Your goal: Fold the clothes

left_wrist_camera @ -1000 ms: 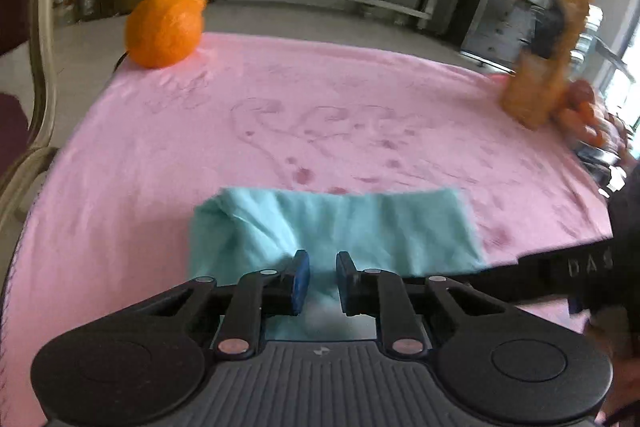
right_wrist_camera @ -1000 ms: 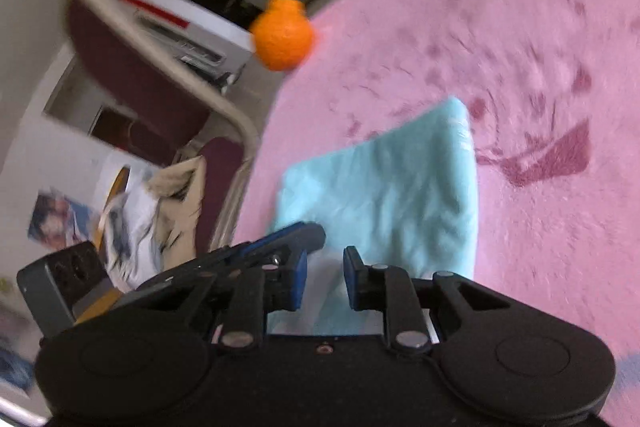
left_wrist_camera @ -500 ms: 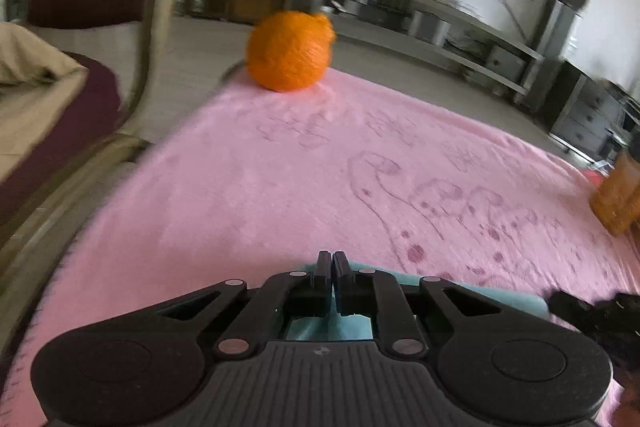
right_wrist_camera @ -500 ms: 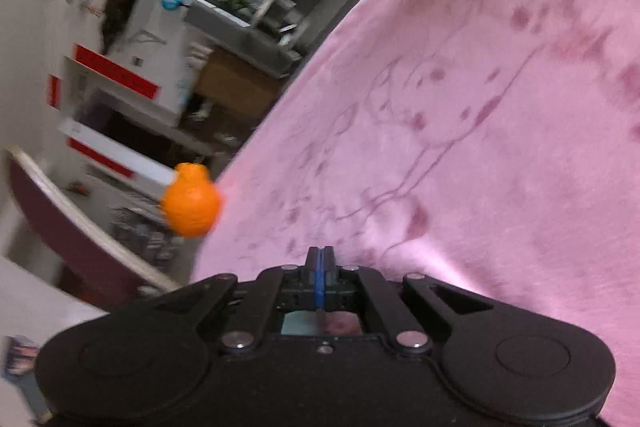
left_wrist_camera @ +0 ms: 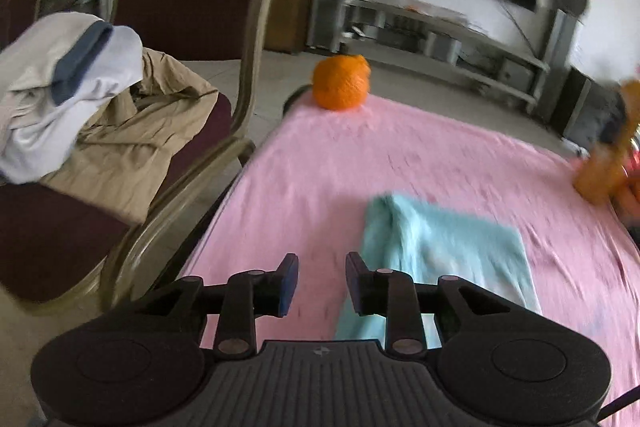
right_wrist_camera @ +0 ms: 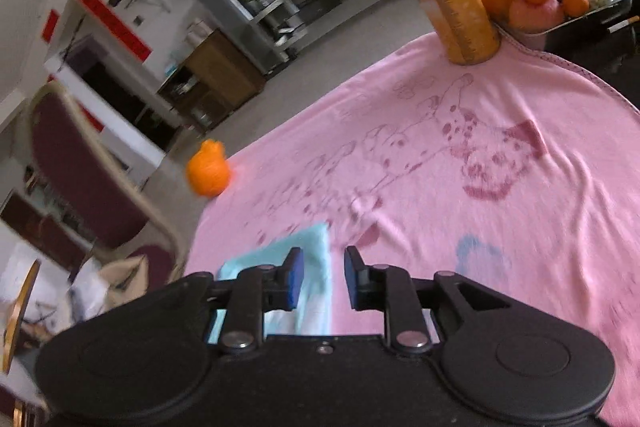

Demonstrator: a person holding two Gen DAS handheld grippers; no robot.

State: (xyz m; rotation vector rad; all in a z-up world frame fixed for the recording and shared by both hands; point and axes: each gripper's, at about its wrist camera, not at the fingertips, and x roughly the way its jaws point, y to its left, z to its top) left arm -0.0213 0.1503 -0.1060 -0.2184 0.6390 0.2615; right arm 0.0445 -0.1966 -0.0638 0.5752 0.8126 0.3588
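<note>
Left wrist view shows the left gripper with its jaws opening and nothing between them, only pink blanket below the gap. Half a second ago both pairs of tongs were pinched shut over the teal cloth; now that cloth lies released, folded into a compact block on the blanket just right of the left fingers. Right wrist view has the right gripper likewise opening and empty, the cloth's edge passing under its left finger. Both cameras now look from higher and farther back. I judge this fold finished; the heap of clothes on the chair likely supplies the next piece.
</note>
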